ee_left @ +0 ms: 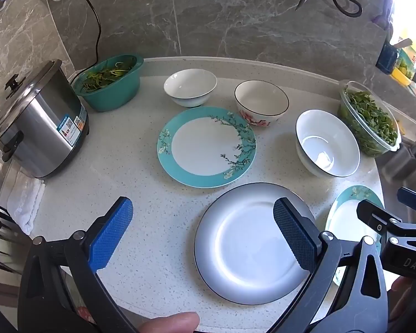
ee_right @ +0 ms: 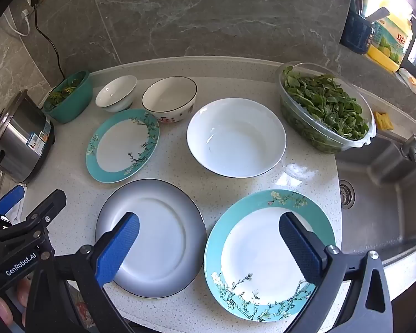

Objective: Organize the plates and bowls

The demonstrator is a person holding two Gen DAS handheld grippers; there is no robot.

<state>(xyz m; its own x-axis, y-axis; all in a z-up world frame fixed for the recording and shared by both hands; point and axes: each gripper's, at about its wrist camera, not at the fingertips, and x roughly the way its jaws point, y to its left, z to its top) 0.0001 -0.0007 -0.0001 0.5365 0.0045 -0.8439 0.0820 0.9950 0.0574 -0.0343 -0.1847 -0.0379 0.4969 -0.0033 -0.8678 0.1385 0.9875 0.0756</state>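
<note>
Both wide open and empty: left gripper (ee_left: 202,230) with blue cross-hatched pads above speckled stone counter (ee_left: 141,194), round grey-rimmed plate (ee_left: 252,247) under its right finger; right gripper (ee_right: 209,245) straddling glossy teal blossom-rimmed plate (ee_right: 263,258), white bowl (ee_right: 235,137) beyond.

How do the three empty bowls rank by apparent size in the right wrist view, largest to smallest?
1. Plain white bowl, clearly the largest, though also nearest the camera.
2. Black-rimmed flowered bowl.
3. Small white bowl, slightly smaller looking; it sits about as far back as the flowered one.
</note>
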